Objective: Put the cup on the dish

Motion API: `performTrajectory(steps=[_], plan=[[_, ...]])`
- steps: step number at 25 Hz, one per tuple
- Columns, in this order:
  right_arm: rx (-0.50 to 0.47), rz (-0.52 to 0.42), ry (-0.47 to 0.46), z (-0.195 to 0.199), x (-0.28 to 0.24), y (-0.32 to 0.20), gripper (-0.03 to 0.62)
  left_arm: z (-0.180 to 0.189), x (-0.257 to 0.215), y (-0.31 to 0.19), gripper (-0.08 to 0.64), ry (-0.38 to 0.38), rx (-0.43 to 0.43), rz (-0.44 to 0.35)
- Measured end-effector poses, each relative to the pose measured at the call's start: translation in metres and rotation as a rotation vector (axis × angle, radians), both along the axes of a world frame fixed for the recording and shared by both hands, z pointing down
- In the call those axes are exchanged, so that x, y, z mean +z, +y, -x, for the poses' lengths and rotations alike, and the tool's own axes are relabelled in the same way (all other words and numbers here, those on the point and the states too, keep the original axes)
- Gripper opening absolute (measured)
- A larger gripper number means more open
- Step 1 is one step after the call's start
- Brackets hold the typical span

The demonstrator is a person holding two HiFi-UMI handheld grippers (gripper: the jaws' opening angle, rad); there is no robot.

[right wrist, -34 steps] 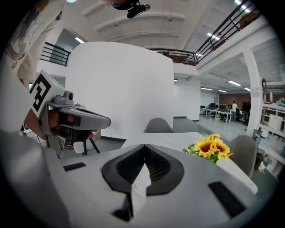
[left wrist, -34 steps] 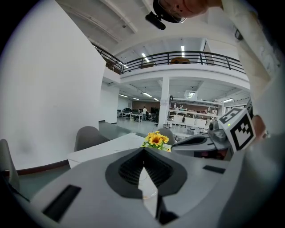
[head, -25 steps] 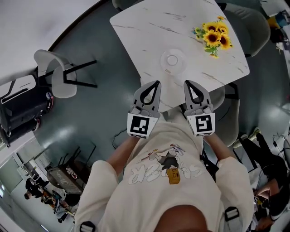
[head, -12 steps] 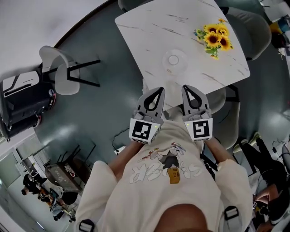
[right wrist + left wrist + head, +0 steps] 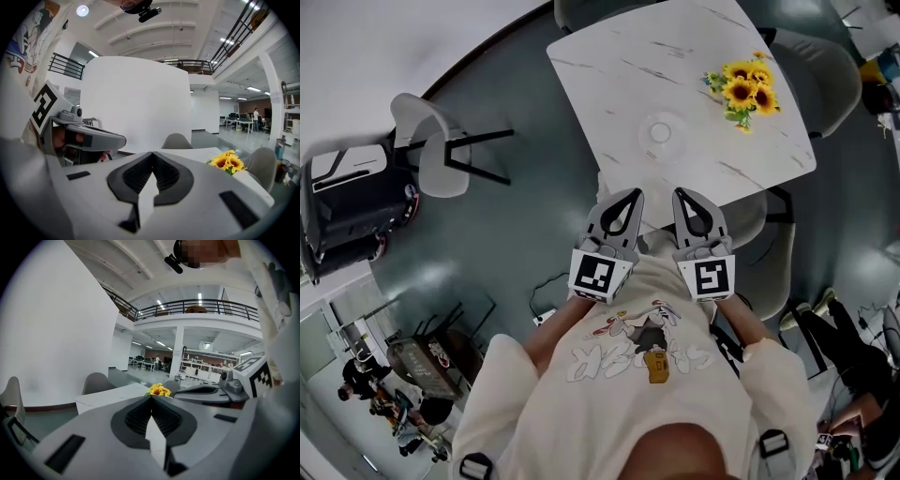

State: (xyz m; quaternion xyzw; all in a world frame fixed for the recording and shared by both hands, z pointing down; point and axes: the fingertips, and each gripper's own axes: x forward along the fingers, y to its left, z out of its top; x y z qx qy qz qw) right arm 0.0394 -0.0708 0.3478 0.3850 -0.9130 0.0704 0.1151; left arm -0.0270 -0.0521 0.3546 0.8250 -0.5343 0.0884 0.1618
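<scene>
A clear glass dish [image 5: 661,137] lies near the middle of the white marble table [image 5: 609,66]. A small clear cup [image 5: 660,132] seems to stand at the dish's centre. My left gripper [image 5: 634,193] and right gripper [image 5: 679,193] are held side by side close to my chest, just short of the table's near edge. Both point toward the dish and hold nothing. In the left gripper view the left gripper [image 5: 151,397] has its jaws pressed together. The right gripper [image 5: 152,154] looks the same in its own view. The dish and cup are hidden in both gripper views.
A bunch of sunflowers [image 5: 742,86] lies on the table's right side. A white chair [image 5: 441,159] stands to the left, and grey chairs [image 5: 825,56] to the right and at the near edge. A black cart [image 5: 347,206] is at far left.
Both grippers have drawn back a little toward my chest and stayed shut. The table, the dish and the flowers have slid slightly right in the head view.
</scene>
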Motion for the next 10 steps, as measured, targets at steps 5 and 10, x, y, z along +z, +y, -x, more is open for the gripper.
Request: performTrajectory(steps=[5,10], plan=[[0.011,0.013,-0.013,-0.006,0.001,0.001,0.005,-0.001,-0.001,0.005,0.003,-0.008,-0.01,-0.003],[0.02,0.014,-0.022,-0.009,0.0,0.002,0.005,0.0,0.0,0.012,0.003,-0.022,-0.017,0.005]])
